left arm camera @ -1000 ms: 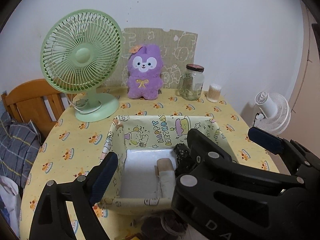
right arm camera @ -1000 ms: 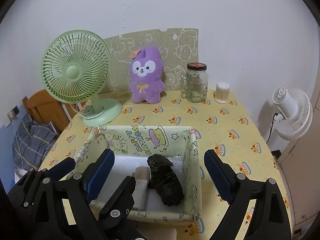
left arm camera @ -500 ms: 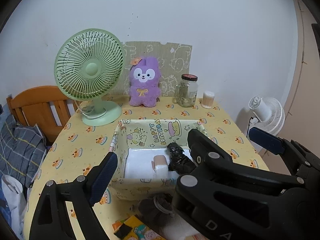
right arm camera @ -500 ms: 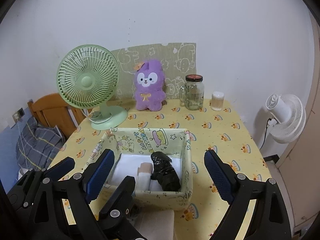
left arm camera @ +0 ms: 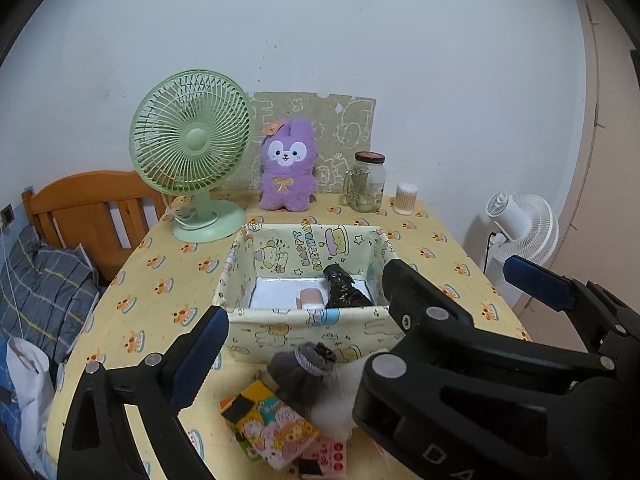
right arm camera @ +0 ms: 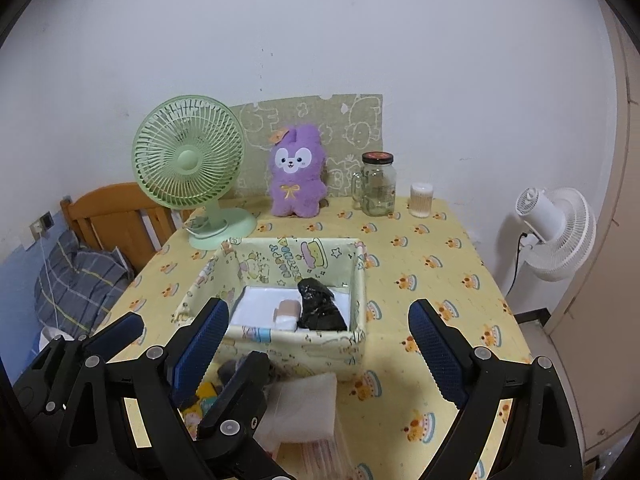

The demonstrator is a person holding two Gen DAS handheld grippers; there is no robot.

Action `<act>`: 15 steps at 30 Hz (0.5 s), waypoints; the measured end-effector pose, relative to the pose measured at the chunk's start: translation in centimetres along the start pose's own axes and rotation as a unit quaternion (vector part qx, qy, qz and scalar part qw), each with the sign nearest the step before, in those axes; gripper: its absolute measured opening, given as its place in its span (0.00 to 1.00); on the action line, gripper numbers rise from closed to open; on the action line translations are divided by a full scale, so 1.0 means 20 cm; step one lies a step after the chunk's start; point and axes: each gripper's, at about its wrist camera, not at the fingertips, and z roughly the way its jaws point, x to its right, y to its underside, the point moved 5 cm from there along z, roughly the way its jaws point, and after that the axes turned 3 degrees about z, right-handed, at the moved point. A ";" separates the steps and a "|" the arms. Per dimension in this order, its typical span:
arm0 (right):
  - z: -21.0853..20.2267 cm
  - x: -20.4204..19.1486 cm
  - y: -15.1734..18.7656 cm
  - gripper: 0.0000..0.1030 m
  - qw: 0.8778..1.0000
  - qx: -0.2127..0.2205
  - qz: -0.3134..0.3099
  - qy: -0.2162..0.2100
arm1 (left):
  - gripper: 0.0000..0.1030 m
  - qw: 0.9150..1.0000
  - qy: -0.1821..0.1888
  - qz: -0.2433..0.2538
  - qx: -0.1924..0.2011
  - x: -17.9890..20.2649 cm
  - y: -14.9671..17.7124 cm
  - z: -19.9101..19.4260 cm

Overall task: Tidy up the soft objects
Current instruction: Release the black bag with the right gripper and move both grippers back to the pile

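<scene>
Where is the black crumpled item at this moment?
The black crumpled item lies inside the fabric box, at its right side, beside a beige roll on the white bottom. Both views show it at the table's middle.

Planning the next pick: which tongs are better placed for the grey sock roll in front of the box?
Left. The grey sock roll lies between the open left tongs; the right tongs frame the box.

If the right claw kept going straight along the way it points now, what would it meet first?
Probably the near wall of the fabric bin. The right claw is open and empty, tilted down toward that wall, with the white packet lying just below its line. Depth is unclear; it might instead clear the rim and reach the black bundle inside.
</scene>
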 end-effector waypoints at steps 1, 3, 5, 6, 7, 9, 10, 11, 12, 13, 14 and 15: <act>-0.01 0.00 0.00 0.91 1.000 0.001 0.000 0.000 | 0.95 1.000 0.001 -0.001 0.001 0.00 0.01 -0.02; -0.05 -0.01 0.01 0.91 1.000 0.003 -0.003 -0.001 | 0.95 1.000 0.001 -0.001 0.003 0.00 0.01 -0.04; -0.07 -0.01 0.02 0.91 1.000 0.005 -0.003 -0.001 | 0.95 1.000 0.001 -0.001 0.006 0.01 0.02 -0.06; -0.08 -0.01 0.02 0.91 1.000 0.007 -0.003 -0.002 | 0.96 1.000 0.001 -0.001 0.008 0.01 0.02 -0.07; -0.09 -0.02 0.02 0.91 1.000 0.008 -0.004 -0.002 | 0.96 1.000 0.001 -0.001 0.010 0.01 0.02 -0.08; -0.12 -0.02 0.02 0.91 1.000 0.011 -0.006 -0.003 | 0.96 1.000 0.001 -0.001 0.013 0.01 0.03 -0.10; -0.13 -0.03 0.02 0.91 1.000 0.012 -0.006 -0.002 | 0.96 1.000 0.001 -0.001 0.014 0.01 0.03 -0.11; -0.14 -0.03 0.02 0.91 1.000 0.013 -0.007 -0.003 | 0.96 1.000 0.000 0.000 0.016 0.01 0.03 -0.12; -0.15 -0.03 0.02 0.91 1.000 0.015 -0.006 -0.003 | 0.96 1.000 0.000 0.000 0.018 0.01 0.03 -0.13; -0.16 -0.04 0.02 0.91 1.000 0.015 -0.006 -0.003 | 0.96 1.000 0.000 0.001 0.019 0.01 0.03 -0.14; -0.17 -0.04 0.03 0.92 1.000 0.016 -0.008 -0.003 | 0.96 1.000 -0.001 0.000 0.021 0.00 0.04 -0.16; -0.18 -0.05 0.03 0.94 1.000 0.018 -0.009 -0.004 | 0.96 1.000 0.000 -0.001 0.022 0.00 0.04 -0.16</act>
